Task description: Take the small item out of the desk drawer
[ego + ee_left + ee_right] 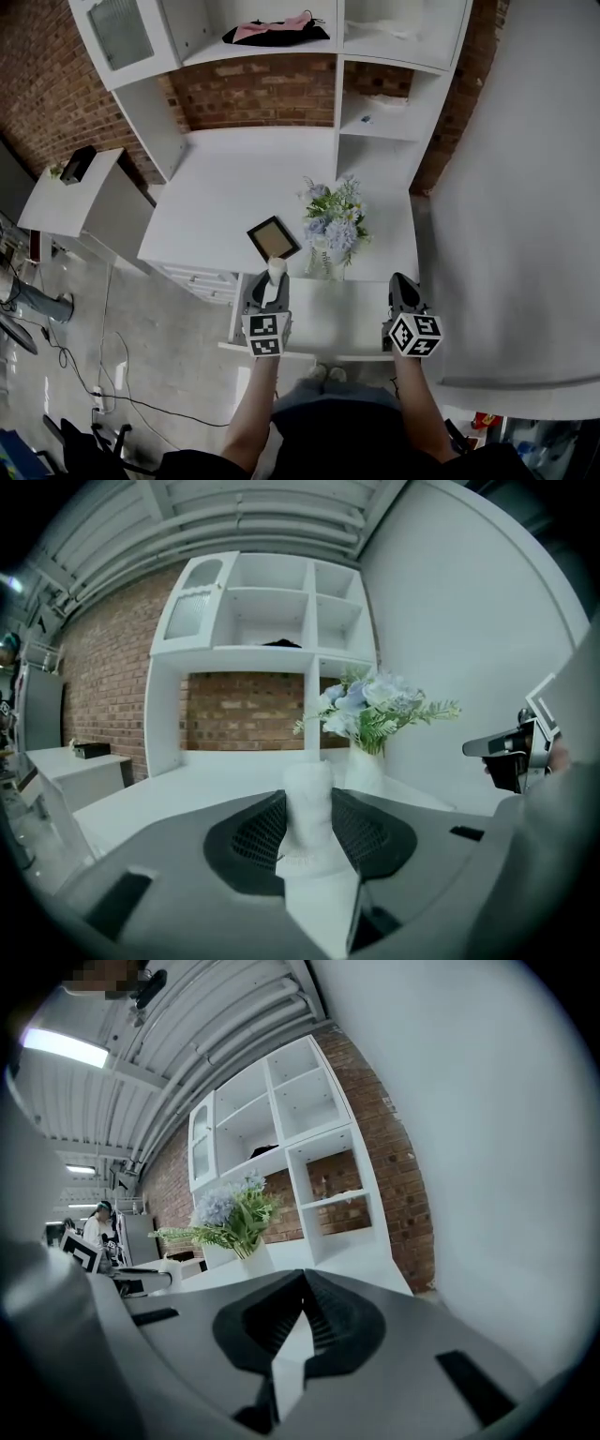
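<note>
My left gripper point(273, 284) hangs over the front of the white desk point(234, 187), shut on a small white figure-like item point(277, 269) that stands upright between its jaws. In the left gripper view the item point(307, 803) fills the gap between the black ribbed pads point(258, 836) of that gripper point(307, 810). My right gripper point(401, 289) is level with it near the desk's right front corner. Its jaws point(303, 1283) meet with nothing between them.
A dark photo frame point(273, 238) lies on the desk just beyond the left gripper. Beside it stands a white vase of blue flowers point(335, 225). White shelving point(375, 122) rises at the back against brick. A drawer unit point(199, 279) sits at the desk's left front.
</note>
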`<state>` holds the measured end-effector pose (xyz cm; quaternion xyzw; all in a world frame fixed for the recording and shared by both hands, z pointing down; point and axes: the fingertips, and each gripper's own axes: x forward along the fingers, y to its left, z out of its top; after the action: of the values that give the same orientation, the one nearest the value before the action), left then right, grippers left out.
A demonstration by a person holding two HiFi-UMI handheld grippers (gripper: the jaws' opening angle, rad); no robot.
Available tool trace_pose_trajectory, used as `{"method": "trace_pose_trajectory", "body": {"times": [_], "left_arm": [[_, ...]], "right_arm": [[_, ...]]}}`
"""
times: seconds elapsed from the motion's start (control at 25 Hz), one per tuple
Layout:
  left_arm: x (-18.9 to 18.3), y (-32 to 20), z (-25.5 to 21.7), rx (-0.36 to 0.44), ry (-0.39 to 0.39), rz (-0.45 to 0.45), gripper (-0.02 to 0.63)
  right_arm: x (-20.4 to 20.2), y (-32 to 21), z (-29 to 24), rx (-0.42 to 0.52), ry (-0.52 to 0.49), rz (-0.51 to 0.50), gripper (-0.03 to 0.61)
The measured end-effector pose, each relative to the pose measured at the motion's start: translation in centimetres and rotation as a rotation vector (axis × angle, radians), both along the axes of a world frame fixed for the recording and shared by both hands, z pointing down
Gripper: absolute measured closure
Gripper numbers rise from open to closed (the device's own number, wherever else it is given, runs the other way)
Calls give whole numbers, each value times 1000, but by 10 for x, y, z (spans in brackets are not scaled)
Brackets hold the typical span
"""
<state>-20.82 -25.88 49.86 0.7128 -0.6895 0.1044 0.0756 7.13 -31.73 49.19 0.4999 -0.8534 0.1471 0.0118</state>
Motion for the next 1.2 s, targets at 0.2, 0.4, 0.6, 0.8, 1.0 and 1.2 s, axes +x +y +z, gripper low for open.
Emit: {"method": "trace_pose_trajectory", "body": {"times": [0.2,0.4,0.6,0.8,1.0,1.2], "left_arm": [[-1,5,-7,15,1,-1,466],[-1,6,-11,23,-3,-1,466],[-1,7,-7,11,1,-4,466],[2,5,-1,-2,-3,7,466],[3,2,1,-6,1,17,466],[5,-1,2,-8,-1,24,466]], "right_arm": [[-2,5,-4,12,8,-2,581],[-3,6,-6,21,38,-4,581],[-5,7,-6,13,33,-15,581],[-7,7,-3,7,32,-26,581],[-7,5,-2,4,34,-26,581],[-6,3,-2,5,34,-23,581]]}}
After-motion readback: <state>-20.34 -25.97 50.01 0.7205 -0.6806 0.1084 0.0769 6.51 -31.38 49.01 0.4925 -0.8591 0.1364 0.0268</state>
